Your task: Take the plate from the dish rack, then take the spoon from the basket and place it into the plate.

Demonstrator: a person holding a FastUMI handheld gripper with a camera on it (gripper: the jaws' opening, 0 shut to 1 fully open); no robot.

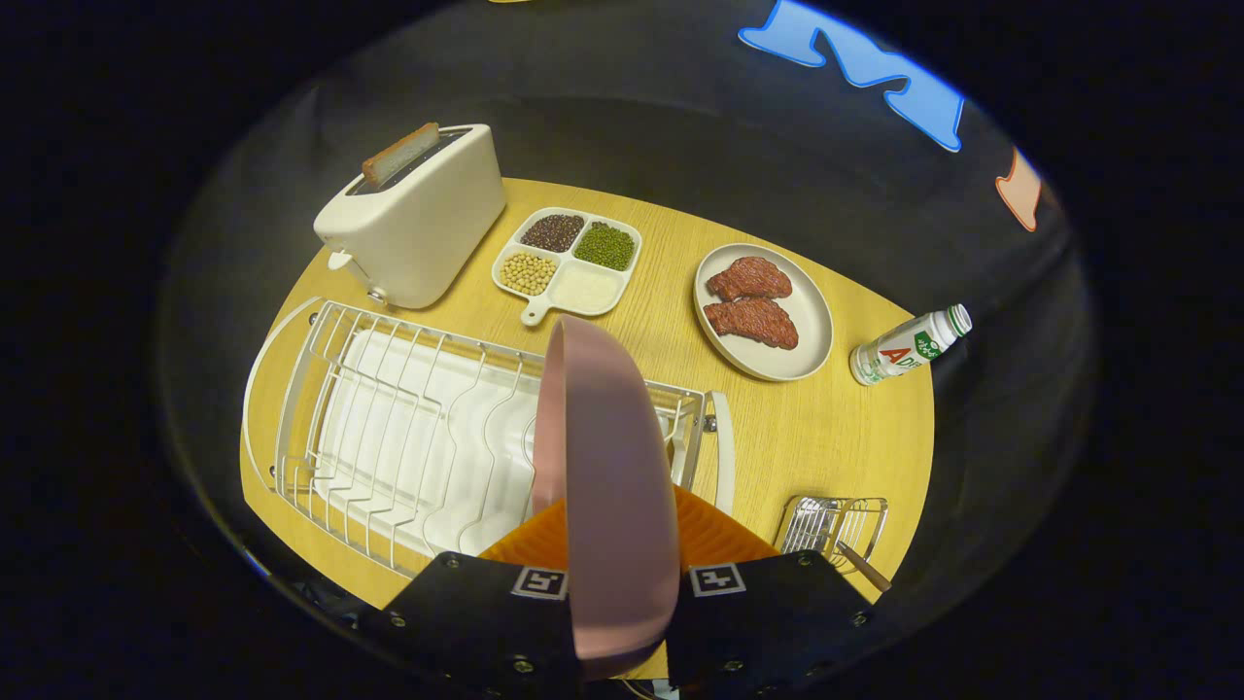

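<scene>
Wooden tabletop (pixel 826 428) carries everything, against a dark booth wall. Dish rack (pixel 389 437) sits just ahead of the claw (pixel 622 583), empty of dishes. Pink plate (pixel 607 486) stands on edge between the two fingers, pinched by both, lifted over the rack's near end. Step one looks nearly done. Basket (pixel 836 525) lies to the right of the rack, a spoon (pixel 863 566) handle poking out. Next move likely calls for laying the plate flat on bare wood, letting go, then reaching for the spoon.
</scene>
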